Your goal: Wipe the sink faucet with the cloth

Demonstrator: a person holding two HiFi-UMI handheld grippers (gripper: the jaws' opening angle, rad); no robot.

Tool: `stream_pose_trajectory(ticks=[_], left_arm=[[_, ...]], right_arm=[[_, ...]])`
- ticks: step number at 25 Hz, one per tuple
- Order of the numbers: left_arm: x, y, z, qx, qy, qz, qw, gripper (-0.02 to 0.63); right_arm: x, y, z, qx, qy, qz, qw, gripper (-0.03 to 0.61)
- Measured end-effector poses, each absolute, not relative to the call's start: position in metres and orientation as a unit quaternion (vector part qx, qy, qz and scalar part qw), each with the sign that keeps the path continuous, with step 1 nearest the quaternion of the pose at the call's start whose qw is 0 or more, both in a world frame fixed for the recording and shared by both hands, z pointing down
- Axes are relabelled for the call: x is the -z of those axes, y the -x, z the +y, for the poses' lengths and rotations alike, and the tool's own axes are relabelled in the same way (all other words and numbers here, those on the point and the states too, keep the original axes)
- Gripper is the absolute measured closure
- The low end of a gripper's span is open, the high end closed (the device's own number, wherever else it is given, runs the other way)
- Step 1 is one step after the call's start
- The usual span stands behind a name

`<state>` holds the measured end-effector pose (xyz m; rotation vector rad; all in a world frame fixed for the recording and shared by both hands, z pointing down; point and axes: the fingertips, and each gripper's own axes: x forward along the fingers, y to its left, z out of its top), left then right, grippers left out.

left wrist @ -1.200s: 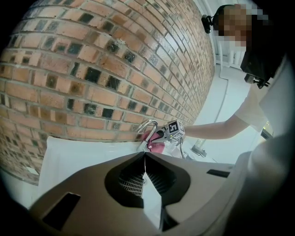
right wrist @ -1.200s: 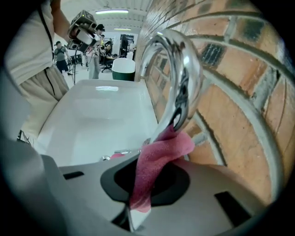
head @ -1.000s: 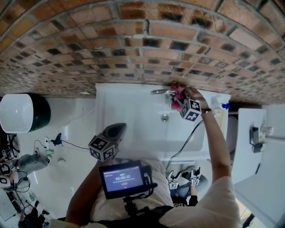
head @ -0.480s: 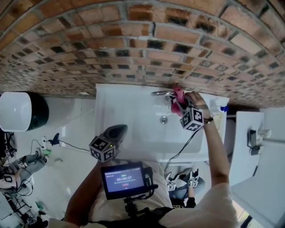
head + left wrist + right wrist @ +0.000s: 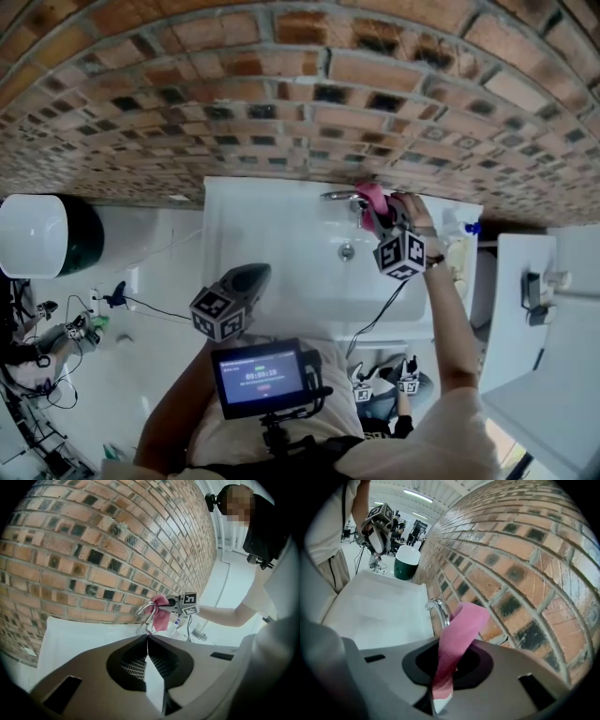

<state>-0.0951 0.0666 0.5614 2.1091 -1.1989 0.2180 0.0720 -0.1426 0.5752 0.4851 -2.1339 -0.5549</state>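
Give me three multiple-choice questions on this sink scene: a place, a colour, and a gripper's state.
1. Where is the faucet? A) at the sink's back edge, by the brick wall B) at its front edge C) on the floor
2. What colour is the cloth? A) blue B) pink C) yellow
3. The left gripper is: A) shut, empty B) shut on the cloth C) wide open
A, bricks rise right behind it; B, pink in every view; A, its jaws meet on nothing.
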Motion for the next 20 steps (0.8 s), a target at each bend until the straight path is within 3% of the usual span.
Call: stream_pose_trajectory(ticks=[4,9,20], left_arm=[[-0.563,0.096,0.069,-0.084,-0.813,-0.460,0.347,0.609],[-0.565,0.099,0.070,-0.080,-0.812,-0.461,0.348,0.609],[-0.565,0.113,0.071,-0.070,-0.805,-0.471,0.354,0.609]], right_arm=[[-0.558,-0.061,-0.139,0.153,-0.198,-0.889,0.385,0.523],[-0.562,-0.055,-0.139,0.129,-0.175,-0.888,0.406,0.523],[-0.548,-0.005,-0.125,0.110,-0.182,-0.902,0.375,0.522]])
